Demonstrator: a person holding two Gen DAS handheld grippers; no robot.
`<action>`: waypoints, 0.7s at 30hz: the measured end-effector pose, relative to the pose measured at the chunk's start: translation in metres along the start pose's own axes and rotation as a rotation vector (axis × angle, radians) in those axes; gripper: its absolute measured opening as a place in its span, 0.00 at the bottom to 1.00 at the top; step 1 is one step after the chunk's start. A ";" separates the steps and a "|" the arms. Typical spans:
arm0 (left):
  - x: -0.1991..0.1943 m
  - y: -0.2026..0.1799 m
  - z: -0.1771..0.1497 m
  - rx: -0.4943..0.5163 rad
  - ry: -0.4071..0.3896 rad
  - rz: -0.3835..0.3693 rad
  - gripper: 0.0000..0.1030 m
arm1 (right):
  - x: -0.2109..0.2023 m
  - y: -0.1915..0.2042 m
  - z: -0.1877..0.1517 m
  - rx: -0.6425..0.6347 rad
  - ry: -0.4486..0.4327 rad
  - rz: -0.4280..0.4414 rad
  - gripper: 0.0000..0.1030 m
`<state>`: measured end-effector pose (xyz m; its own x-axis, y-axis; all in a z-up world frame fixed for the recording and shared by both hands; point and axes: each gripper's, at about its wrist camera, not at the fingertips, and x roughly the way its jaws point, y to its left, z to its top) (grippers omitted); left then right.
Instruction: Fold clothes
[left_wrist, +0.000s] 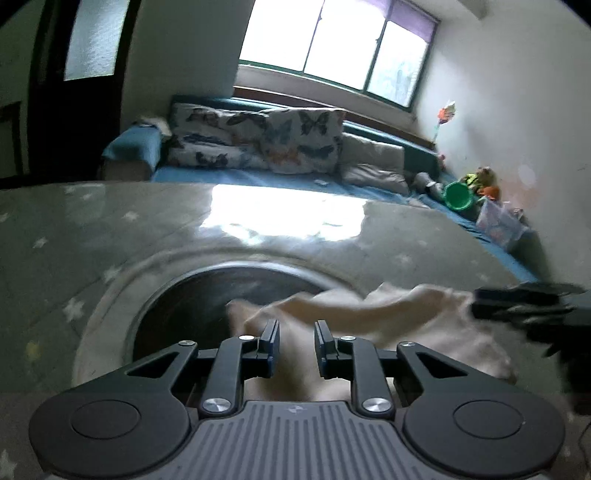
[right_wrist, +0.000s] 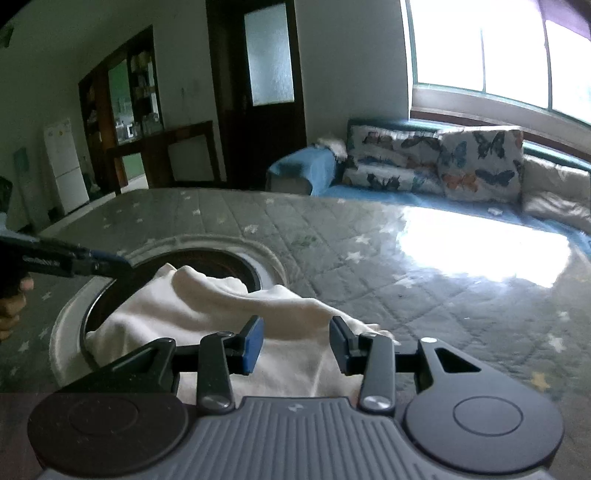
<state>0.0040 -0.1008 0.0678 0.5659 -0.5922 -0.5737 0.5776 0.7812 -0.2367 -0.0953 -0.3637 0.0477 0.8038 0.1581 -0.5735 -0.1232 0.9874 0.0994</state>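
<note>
Cream garment (right_wrist: 207, 314) lies crumpled, lower centre of frame, over the dark round recess in the quilted tabletop (right_wrist: 369, 266). Right gripper (right_wrist: 297, 343) released, straddling its near edge; left gripper (left_wrist: 295, 345) likewise apparently released, blurred

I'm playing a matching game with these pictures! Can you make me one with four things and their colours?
Things:
1. cloth
2. bucket
3. butterfly pillow
4. fridge

Colours or looks:
A. green
B. plain white and tall
C. cream, crumpled on the table
D. pale with blue and orange wings

Pairs: 1-C, 2-A, 3-D, 4-B
</note>
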 end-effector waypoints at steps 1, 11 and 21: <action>0.006 -0.005 0.003 0.008 0.003 -0.018 0.21 | 0.006 0.001 0.001 0.000 0.009 0.003 0.38; 0.083 -0.012 0.003 -0.002 0.083 0.026 0.22 | 0.057 0.006 -0.005 -0.060 0.062 -0.056 0.38; 0.036 -0.028 -0.004 0.077 0.028 -0.008 0.22 | 0.023 0.022 -0.009 -0.079 0.023 0.021 0.39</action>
<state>0.0062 -0.1428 0.0508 0.5453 -0.5919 -0.5936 0.6263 0.7583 -0.1809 -0.0843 -0.3387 0.0295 0.7869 0.1777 -0.5909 -0.1859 0.9814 0.0475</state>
